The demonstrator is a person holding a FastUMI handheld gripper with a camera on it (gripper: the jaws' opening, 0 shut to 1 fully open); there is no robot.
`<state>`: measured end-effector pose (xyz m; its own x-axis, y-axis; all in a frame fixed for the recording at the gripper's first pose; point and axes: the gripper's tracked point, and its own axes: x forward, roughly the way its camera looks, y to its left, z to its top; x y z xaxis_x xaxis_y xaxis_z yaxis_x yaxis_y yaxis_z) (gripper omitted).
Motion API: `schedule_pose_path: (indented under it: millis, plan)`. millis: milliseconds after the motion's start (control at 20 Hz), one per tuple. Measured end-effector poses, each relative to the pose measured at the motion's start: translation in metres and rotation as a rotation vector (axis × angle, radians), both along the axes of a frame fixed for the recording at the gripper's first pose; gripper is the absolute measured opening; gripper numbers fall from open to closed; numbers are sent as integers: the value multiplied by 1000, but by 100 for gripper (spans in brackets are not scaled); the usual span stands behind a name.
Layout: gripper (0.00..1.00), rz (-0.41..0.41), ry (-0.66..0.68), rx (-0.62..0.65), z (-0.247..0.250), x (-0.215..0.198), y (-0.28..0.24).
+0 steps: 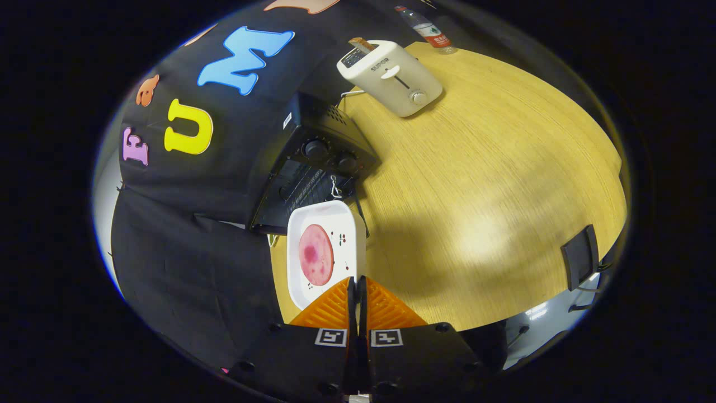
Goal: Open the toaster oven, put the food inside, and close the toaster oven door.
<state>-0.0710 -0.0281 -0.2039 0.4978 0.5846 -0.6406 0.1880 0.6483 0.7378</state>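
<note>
Gripper view: gripper (357, 286) at bottom centre, fingers pressed together on the near edge of the white plate (324, 221) carrying a round pink meat slice (316, 254). Plate sits mid-frame, just ahead of the black toaster oven (313, 162), door down; cream toaster (391, 75) and bottle (426, 28) upper right on the wooden table (492, 184).

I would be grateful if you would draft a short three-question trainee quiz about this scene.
1. True or false: the gripper is pinching the plate's rim.
2. What lies on the plate: A) a pink round slice, B) an egg, C) a spoon?
3. Fill in: the toast sticks out of the ____.

Key:
1. True; its fingers are closed on the rim.
2. A, the slice, with the oven open just beyond.
3. The toaster on the table.
</note>
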Motion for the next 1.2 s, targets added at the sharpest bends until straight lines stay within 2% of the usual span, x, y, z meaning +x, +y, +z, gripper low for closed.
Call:
schedule_pose_path:
  millis: [300,550,800,1200]
  plan:
    - [2,-18,35,56,-5,33,41]
    - [2,-98,53,106,-13,69,64]
    - [2,-129,55,134,-24,93,93]
    - [2,-247,53,199,-38,142,116]
